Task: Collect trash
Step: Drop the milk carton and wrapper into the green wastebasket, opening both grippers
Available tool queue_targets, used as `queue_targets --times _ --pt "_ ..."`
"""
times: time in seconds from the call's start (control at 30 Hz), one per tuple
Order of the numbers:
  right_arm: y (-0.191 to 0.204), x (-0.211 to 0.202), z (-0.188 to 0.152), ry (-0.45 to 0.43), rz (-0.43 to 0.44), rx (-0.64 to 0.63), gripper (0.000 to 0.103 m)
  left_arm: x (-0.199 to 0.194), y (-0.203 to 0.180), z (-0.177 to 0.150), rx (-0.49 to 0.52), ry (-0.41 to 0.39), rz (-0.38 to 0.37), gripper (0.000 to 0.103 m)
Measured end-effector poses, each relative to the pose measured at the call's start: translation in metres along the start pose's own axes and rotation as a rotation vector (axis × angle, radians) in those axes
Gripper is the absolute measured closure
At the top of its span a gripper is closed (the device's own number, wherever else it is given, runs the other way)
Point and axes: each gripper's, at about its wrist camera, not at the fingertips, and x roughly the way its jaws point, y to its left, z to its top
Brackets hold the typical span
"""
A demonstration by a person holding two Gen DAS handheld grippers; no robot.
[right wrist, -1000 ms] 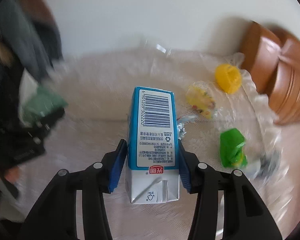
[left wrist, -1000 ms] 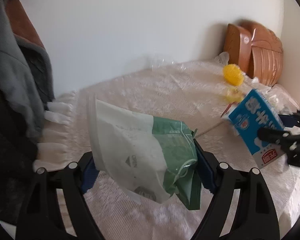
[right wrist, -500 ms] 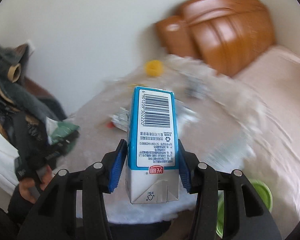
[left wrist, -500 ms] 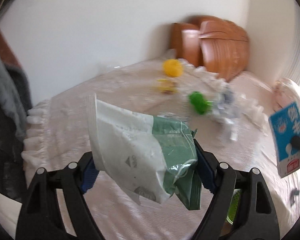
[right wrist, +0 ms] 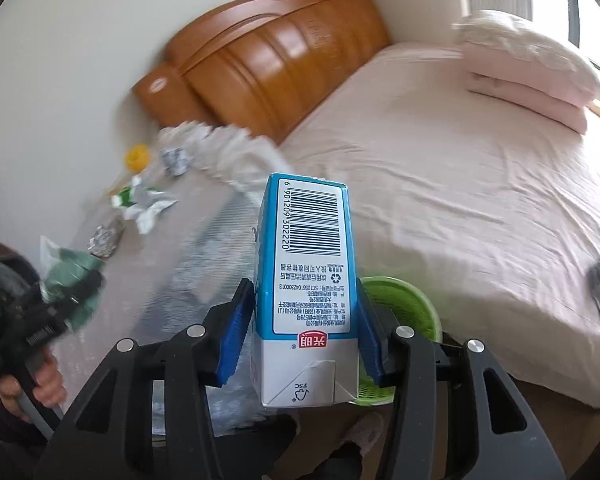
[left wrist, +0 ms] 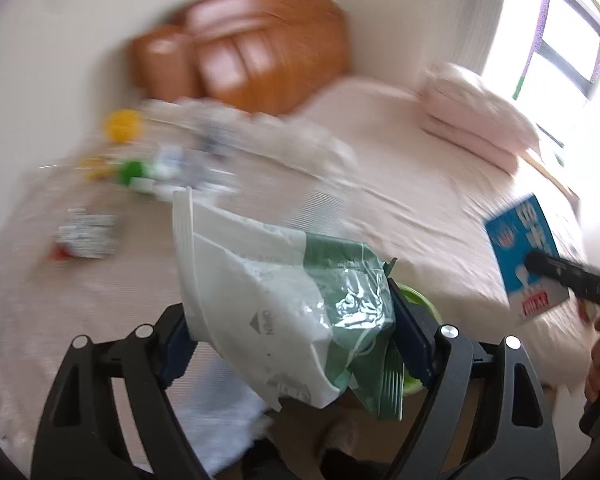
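Observation:
My left gripper (left wrist: 292, 344) is shut on a crumpled white and green plastic bag (left wrist: 284, 300) and holds it in the air; both also show at the left of the right wrist view (right wrist: 70, 276). My right gripper (right wrist: 306, 340) is shut on an upright blue and white milk carton (right wrist: 306, 280), which also shows at the right of the left wrist view (left wrist: 524, 260). A green mesh bin (right wrist: 400, 308) stands on the floor just behind the carton, partly hidden by it. In the left wrist view only the bin's rim (left wrist: 418, 294) peeks out behind the bag.
Loose trash lies on the pink cloth to the left: a yellow cap (right wrist: 138, 157), a green and white wrapper (right wrist: 140, 200), crumpled foil (right wrist: 106, 238). A wooden headboard (right wrist: 268, 56), a pink bed (right wrist: 460, 184) and a folded quilt (right wrist: 528, 64) fill the right.
Both grippers have swung to the right with their loads, away from the trash-strewn cloth. The bed, the window and the green bin have come into view.

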Motion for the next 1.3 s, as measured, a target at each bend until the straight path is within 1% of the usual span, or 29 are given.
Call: queue_targets --times 0.1,0.17,0.27,0.4,0.47,0.5,0.63,0.77,0.9,1.0,1.07,1.17,1.3 --pt "-0.022 -0.006 -0.007 0.013 -0.029 0.015 0.054 0.033 -0.051 -0.006 0.085 0.051 -0.062 0.023" --pt "-0.035 -0.011 -0.014 0.021 -0.044 0.022 0.054 0.06 -0.081 -0.011 0.12 0.097 -0.098 0.023" --pt "-0.047 -0.014 -0.021 0.036 -0.067 0.029 0.054 0.091 -0.114 -0.023 0.156 0.151 -0.133 0.023" --pt "-0.058 -0.014 -0.026 0.051 -0.08 0.024 0.054 0.126 -0.144 -0.034 0.194 0.196 -0.158 0.022" --pt "-0.061 -0.015 -0.028 0.055 -0.08 0.017 0.054 0.141 -0.154 -0.036 0.201 0.207 -0.167 0.019" --pt "-0.062 -0.015 -0.028 0.058 -0.079 0.011 0.054 0.146 -0.156 -0.036 0.203 0.211 -0.172 0.015" --pt "-0.062 -0.013 -0.028 0.065 -0.07 -0.009 0.054 0.15 -0.163 -0.033 0.211 0.196 -0.182 0.01" --pt "-0.061 -0.009 -0.027 0.068 -0.058 -0.014 0.054 0.15 -0.159 -0.023 0.193 0.186 -0.198 0.008" --pt "-0.06 -0.004 -0.026 0.071 -0.05 -0.019 0.054 0.145 -0.15 -0.016 0.178 0.163 -0.169 0.008" --pt "-0.062 0.006 -0.026 0.087 -0.05 -0.019 0.054 0.14 -0.147 -0.012 0.174 0.144 -0.13 0.008" --pt "-0.064 0.018 -0.027 0.104 -0.064 -0.027 0.054 0.134 -0.143 -0.01 0.157 0.144 -0.117 0.008" --pt "-0.066 0.046 -0.03 0.15 -0.087 -0.043 0.054 0.122 -0.133 -0.009 0.124 0.152 -0.108 0.008" --pt "-0.063 0.084 -0.037 0.223 -0.088 -0.059 0.052 0.1 -0.118 -0.008 0.091 0.157 -0.101 0.008"
